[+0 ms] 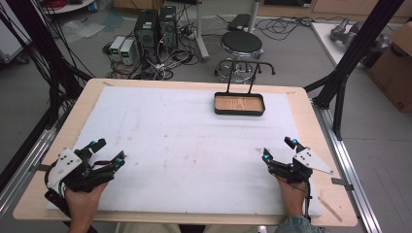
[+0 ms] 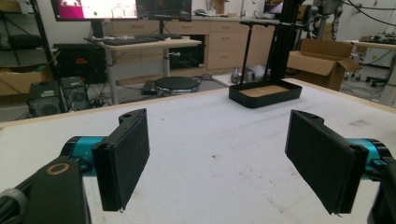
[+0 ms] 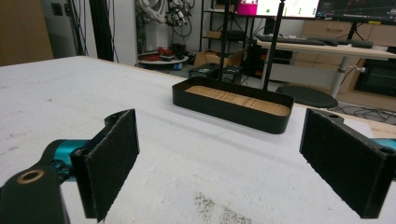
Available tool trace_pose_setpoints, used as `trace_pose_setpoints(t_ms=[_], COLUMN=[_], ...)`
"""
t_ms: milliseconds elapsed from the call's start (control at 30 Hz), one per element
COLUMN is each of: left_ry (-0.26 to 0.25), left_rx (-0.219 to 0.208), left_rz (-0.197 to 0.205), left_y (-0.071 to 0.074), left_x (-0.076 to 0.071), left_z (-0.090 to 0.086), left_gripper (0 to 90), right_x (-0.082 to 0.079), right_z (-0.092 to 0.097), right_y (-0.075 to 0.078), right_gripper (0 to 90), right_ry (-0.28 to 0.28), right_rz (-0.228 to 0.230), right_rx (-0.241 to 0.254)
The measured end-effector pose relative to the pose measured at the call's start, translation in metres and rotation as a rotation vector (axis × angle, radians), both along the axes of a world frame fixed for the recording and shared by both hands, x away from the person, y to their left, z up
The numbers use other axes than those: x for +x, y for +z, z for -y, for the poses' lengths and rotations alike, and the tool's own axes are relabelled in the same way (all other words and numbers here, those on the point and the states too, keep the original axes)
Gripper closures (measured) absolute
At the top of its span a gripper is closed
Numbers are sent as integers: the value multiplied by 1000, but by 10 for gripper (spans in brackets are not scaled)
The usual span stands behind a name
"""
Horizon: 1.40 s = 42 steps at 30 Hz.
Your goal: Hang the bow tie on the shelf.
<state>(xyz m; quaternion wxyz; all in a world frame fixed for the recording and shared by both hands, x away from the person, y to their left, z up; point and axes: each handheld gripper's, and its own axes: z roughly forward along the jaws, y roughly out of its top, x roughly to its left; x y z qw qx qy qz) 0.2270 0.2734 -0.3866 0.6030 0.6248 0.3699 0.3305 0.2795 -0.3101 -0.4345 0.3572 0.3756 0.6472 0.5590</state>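
Observation:
A black tray (image 1: 239,110) with a wooden floor and a tall black handle sits on the white mat (image 1: 184,145) at the far right of centre. It is empty, seen also as the tray (image 2: 264,97) and the tray (image 3: 229,109) in the gripper views. My left gripper (image 1: 110,151) rests near the front left corner, open, nothing between its pads (image 2: 123,158). My right gripper (image 1: 278,148) rests near the front right, open as well, its pads (image 3: 109,161) wide apart and bare.
The wooden table edge (image 1: 311,121) frames the mat. Black frame posts (image 1: 354,48) rise at the right and left. A stool (image 1: 241,44), computer towers (image 1: 155,29) and cables lie on the floor beyond. A cardboard box (image 1: 396,63) stands at far right.

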Motion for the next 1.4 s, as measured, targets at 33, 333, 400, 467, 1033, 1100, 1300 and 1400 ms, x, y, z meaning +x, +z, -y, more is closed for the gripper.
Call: trace_pose_setpoints(t_ms=[33,333,400,467,1033,1100,1300,1400], left_ry=[3,163,210,257,311,309,272,268], left_rx=[-8,-39,-49,-34,136,134,179,195], left_rz=[5,16,-5,-49,-406,-417,-501,-524], left_y=[2,12,8,2,-42,-43,-52,-54], left_x=[-2,-17,-17,-16,11,12,16,17], left_z=[-4,-46,-57,-66,-93,-94,-95,-94], left_gripper=[223,244,247,262,415,437,492,519], right_x=[0,1,1,2,2,2,2,2], right_z=[0,1,0,1,1,1,0,1], right_y=[0,0,0,0,0,0,0,0], right_gripper=[108,108,108,108,108,108,108,108], right_ry=[1,4,4,4,9,9,10,8], right_rz=[-1,-2,-3,-3,-2,-3,-5,-2], right_rx=[0,3,6,5,7,8,10,7])
